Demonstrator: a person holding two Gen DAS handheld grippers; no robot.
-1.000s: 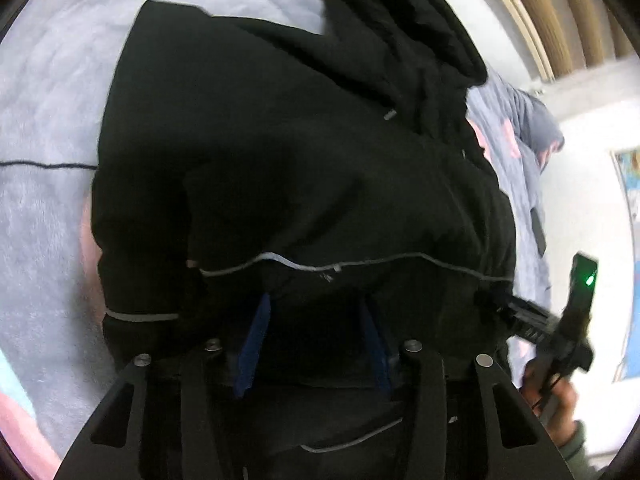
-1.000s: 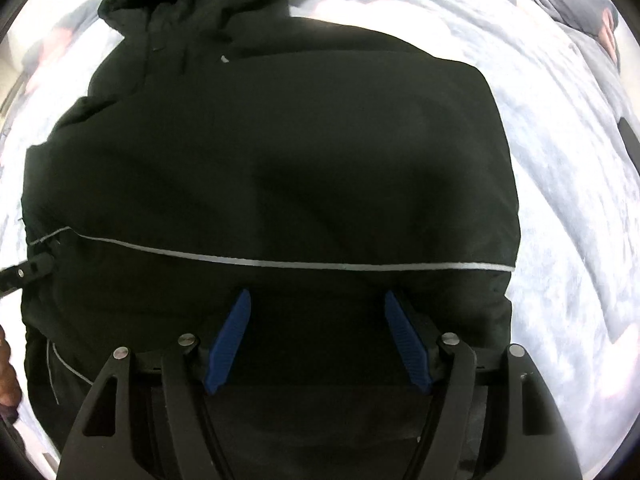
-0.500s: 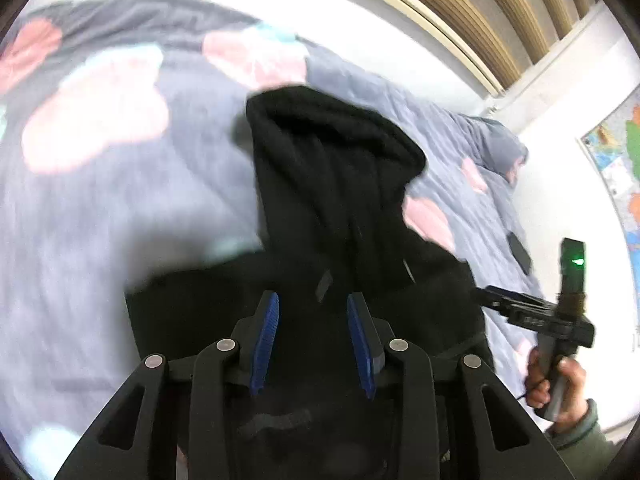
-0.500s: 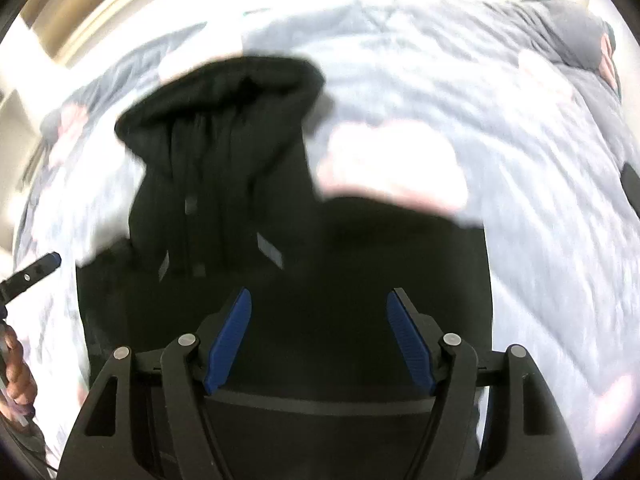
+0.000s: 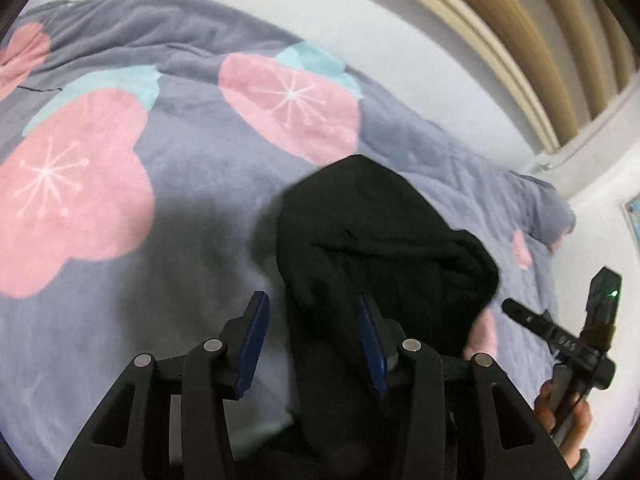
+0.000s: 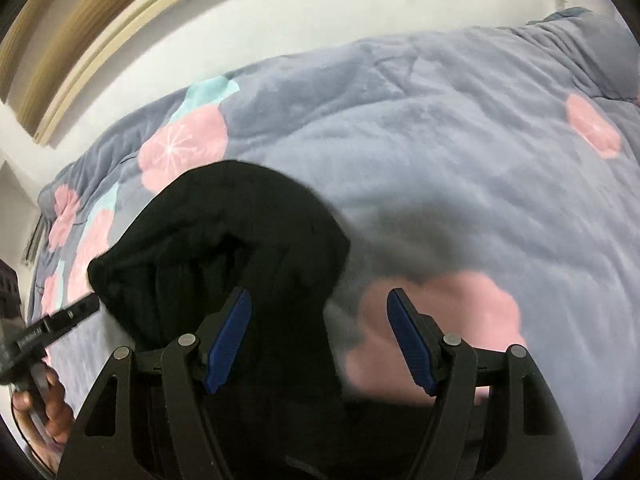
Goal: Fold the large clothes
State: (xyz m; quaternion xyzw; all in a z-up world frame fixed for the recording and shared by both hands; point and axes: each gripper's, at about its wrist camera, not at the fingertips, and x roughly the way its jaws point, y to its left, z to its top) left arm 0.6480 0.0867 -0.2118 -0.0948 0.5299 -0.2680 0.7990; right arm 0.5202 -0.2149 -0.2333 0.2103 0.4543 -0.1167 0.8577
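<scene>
Both grippers spread, empty: left gripper [image 5: 314,346] and right gripper [image 6: 320,342] hover over black hooded jacket [image 5: 372,248] on grey floral fleece blanket [image 5: 192,152]. Only left view shows map edge [image 5: 634,216].

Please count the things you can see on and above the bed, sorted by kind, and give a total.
Black hooded garment: 1
Floral grey blanket: 1
Handheld tongs: 2, the left tongs and the right tongs
Total: 4
</scene>
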